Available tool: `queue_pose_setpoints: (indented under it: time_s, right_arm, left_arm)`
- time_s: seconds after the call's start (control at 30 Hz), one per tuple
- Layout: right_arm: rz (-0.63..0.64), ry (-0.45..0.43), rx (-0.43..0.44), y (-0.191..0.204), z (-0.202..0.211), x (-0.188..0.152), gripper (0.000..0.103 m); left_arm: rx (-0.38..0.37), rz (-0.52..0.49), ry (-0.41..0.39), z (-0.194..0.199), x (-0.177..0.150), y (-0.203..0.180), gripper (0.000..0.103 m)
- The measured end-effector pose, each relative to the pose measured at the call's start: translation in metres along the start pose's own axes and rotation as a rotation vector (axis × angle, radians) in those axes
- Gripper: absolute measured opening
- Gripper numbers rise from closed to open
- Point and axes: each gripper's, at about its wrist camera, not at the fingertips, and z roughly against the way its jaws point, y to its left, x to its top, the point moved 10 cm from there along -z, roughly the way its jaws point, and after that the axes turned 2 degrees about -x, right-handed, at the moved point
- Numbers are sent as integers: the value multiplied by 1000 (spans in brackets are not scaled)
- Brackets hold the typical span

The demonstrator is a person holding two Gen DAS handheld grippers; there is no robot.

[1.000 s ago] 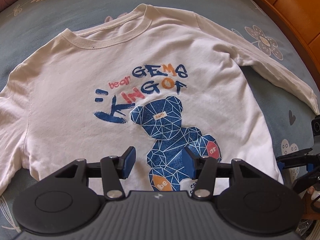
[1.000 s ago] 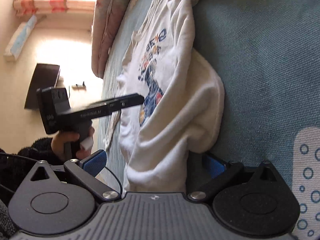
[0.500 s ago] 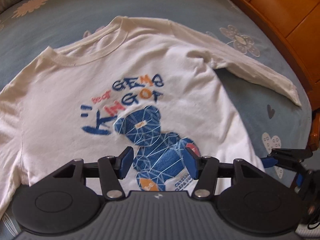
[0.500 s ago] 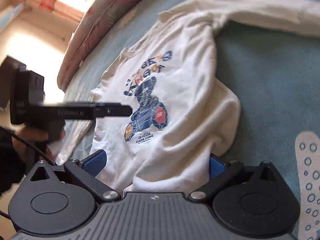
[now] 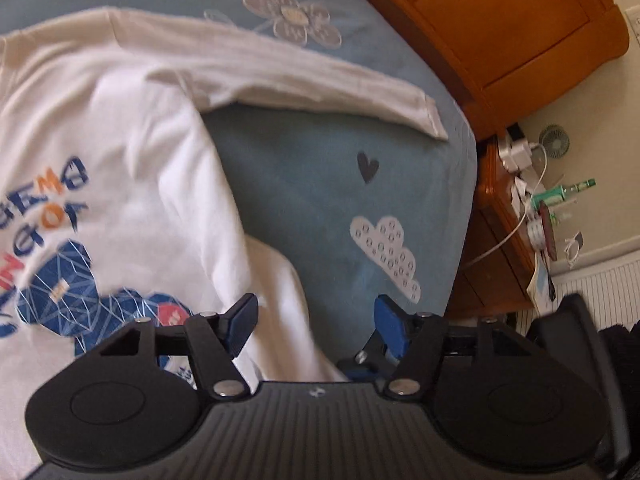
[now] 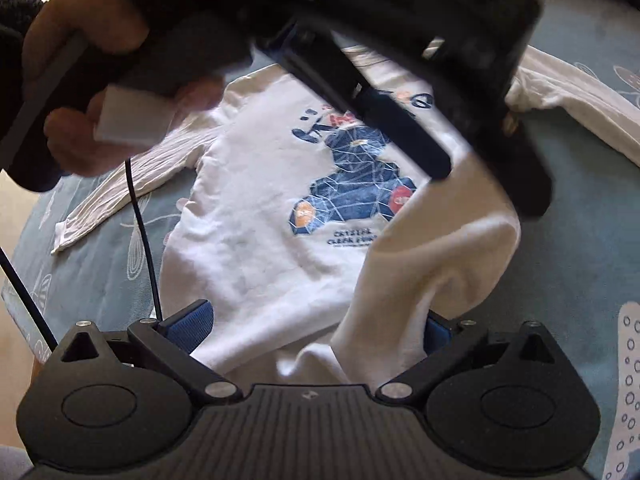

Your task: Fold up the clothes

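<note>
A white long-sleeved shirt (image 5: 120, 168) with a blue bear print lies face up on the blue bedspread (image 5: 320, 184). Its right sleeve (image 5: 312, 84) stretches toward the bed's edge. My left gripper (image 5: 316, 320) is open and empty above the shirt's lower right corner. My right gripper (image 6: 320, 326) is open, and the rucked-up hem corner (image 6: 420, 288) lies between its jaws, against the right finger. The shirt (image 6: 260, 216) fills the right wrist view, with its other sleeve (image 6: 132, 184) at the left. The left gripper's body (image 6: 400, 72) crosses the top of that view.
A wooden headboard (image 5: 500, 20) stands at the upper right. A bedside cabinet (image 5: 504, 232) with chargers, cables and bottles stands past the bed's right edge. A black cable (image 6: 140, 232) hangs over the bed in the right wrist view.
The left gripper has swung right, from over the bear print to the shirt's right hem corner. The right gripper has turned to face the shirt, with the hem corner still between its jaws.
</note>
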Motion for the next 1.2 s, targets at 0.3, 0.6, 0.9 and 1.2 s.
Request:
queue_pose_setpoints:
  time_s: [0.3,0.6,0.9,1.2]
  right_arm:
    - [-170,33,-70,-68,28,-37,103]
    - [-238,63,-11,-91,26,-43,103]
    - [-136,113,-376,-166,54,-68,103]
    - [-10,60,-390,-166,58,-87,103]
  left_arm:
    - [170,52,53,1,-37,48,65]
    - [147,-82,-39,14,-1,-8,64]
    - [-36,-45,62,-58,4,-66,64]
    - [52,3,203,-42,-42,-35,65]
